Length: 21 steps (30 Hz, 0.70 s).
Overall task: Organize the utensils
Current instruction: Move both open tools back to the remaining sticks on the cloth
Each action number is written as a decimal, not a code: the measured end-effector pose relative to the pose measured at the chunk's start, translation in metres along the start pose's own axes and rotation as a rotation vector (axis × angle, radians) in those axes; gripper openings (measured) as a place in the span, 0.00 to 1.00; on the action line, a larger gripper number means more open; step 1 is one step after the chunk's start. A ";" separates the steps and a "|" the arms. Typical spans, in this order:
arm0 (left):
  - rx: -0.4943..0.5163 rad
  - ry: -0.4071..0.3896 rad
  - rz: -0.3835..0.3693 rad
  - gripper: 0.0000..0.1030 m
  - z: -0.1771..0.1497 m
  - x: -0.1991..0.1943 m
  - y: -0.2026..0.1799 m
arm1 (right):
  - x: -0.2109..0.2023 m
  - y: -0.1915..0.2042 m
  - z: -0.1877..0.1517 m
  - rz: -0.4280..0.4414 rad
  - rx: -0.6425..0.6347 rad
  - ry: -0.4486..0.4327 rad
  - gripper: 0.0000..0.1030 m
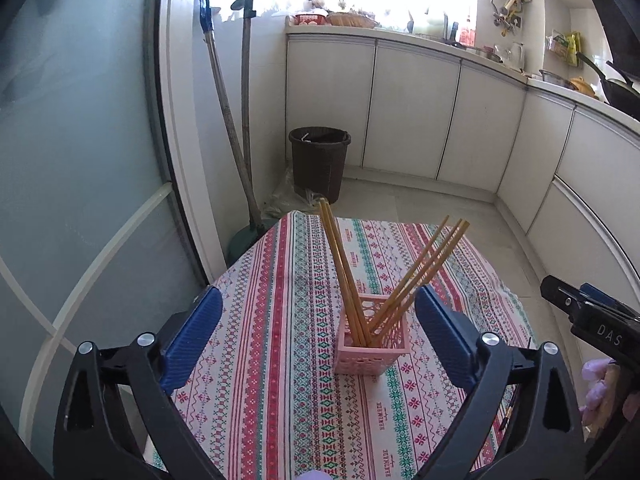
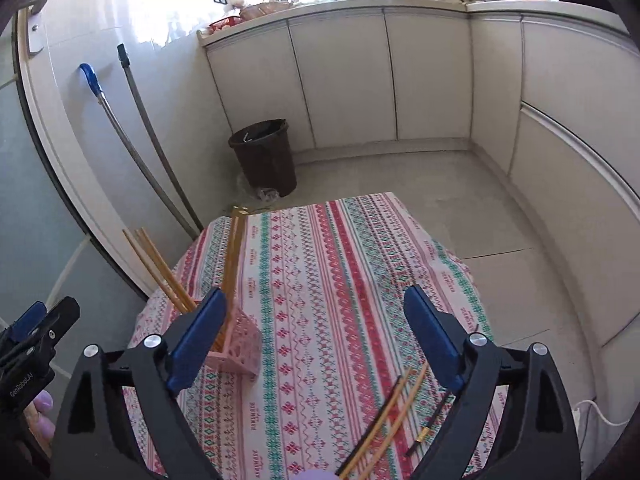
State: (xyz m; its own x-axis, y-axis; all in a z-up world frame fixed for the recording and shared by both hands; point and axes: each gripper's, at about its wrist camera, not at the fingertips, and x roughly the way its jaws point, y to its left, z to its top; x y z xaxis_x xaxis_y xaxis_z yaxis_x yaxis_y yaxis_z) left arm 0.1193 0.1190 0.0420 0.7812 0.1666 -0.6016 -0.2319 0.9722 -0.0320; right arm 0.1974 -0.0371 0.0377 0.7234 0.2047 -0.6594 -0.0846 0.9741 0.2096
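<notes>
Chopsticks loose on cloth near right gripper, jaws spread, empty; left gripper also spread, empty, facing pink holder with sticks inside; best pinch one stick mid-shaft, lift level, drop tip-first into holder

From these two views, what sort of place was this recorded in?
Most likely a home kitchen: white base cabinets under a cluttered counter with a wok, a bin on the tiled floor, and chopsticks in a pink holder on a patterned tablecloth.
</notes>
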 end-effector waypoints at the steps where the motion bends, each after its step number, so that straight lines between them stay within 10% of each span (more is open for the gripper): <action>1: 0.006 0.016 -0.006 0.93 -0.003 0.003 -0.005 | -0.001 -0.009 -0.002 -0.011 0.013 0.007 0.91; 21: 0.379 0.505 -0.271 0.92 -0.081 0.123 -0.204 | -0.007 -0.198 -0.025 -0.023 0.466 0.183 0.93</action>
State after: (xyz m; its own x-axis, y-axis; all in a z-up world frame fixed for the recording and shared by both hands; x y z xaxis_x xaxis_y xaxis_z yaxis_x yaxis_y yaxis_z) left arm 0.2152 -0.0719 -0.0900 0.3960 -0.0982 -0.9130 0.2238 0.9746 -0.0078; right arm 0.1922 -0.2293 -0.0178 0.5856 0.2377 -0.7750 0.2751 0.8410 0.4658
